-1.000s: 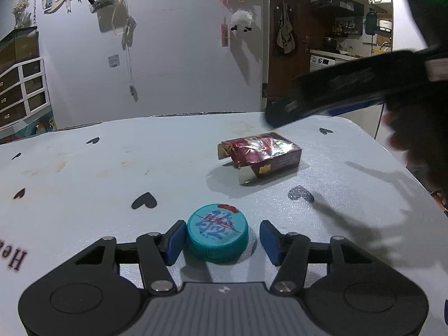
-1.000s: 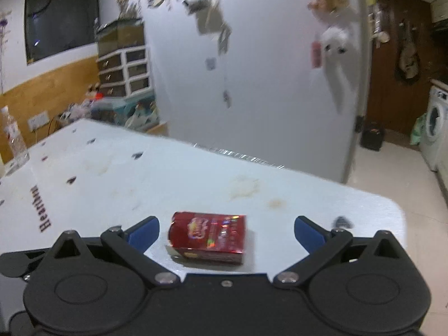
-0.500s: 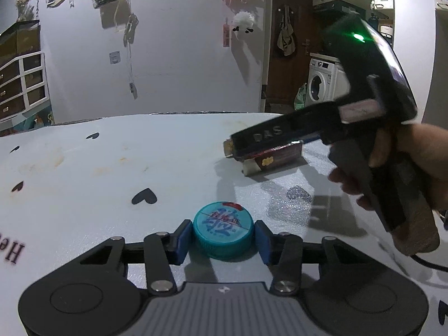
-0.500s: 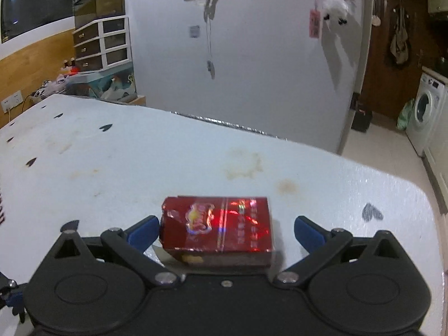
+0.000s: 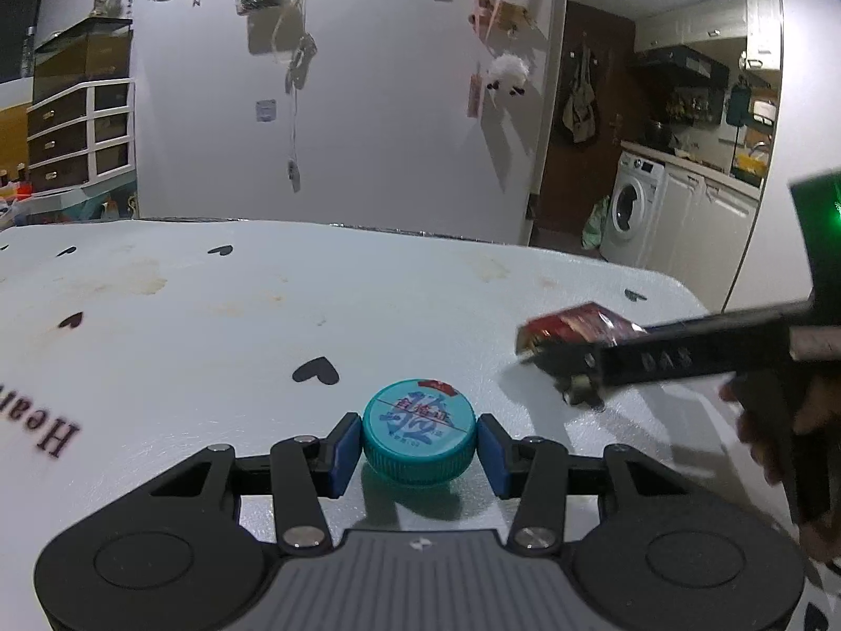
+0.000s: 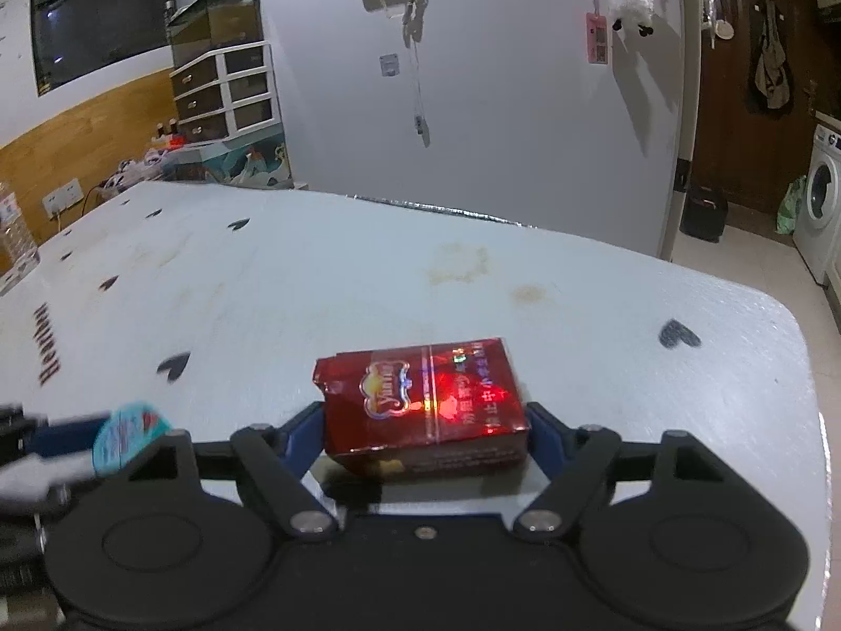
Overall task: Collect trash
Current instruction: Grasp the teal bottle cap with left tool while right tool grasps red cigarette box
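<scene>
My left gripper [image 5: 419,444] is shut on a teal bottle cap [image 5: 419,436] with a blue and red label, held just above the white table [image 5: 210,326]. My right gripper [image 6: 424,428] is shut on a red cigarette pack [image 6: 426,402] with a torn top, lifted a little off the table. In the left wrist view the pack [image 5: 578,323] and the right gripper's black body show at the right. In the right wrist view the cap [image 6: 129,434] shows blurred at the left edge.
The white table has black heart prints [image 5: 315,370], brown stains [image 6: 457,263] and dark lettering [image 5: 47,428] at the left. Its rounded right edge [image 6: 788,336] drops to the floor. A white wall stands behind; a washing machine [image 5: 628,210] is at the far right.
Both grippers have closed: the left onto the bottle cap, the right onto the cigarette pack. Both objects have risen a little off the table.
</scene>
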`<state>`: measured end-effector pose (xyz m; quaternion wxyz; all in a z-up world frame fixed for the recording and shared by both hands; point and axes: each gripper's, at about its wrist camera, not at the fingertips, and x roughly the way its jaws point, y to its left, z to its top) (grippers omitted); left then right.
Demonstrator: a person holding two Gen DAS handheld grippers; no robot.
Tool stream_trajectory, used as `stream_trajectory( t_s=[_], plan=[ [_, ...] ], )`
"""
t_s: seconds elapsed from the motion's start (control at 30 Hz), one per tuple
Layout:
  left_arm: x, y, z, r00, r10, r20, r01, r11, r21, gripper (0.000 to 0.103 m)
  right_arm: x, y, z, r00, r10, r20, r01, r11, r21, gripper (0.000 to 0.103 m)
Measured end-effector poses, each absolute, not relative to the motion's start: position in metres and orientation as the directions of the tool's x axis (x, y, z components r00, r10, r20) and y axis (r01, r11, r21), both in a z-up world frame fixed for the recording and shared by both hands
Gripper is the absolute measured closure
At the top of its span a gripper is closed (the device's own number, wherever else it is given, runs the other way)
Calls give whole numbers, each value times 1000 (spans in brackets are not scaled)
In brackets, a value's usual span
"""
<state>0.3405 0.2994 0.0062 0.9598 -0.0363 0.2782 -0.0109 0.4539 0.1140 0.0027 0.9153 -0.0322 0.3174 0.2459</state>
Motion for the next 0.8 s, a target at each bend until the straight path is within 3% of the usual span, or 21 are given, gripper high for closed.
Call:
stream_trajectory(
  t_s=[0.8],
  plan=[
    [302,248,15,883,-50,-467,-6,993,-118,54,367,26,27,744,443,-501,-453,885,111,23]
  ],
)
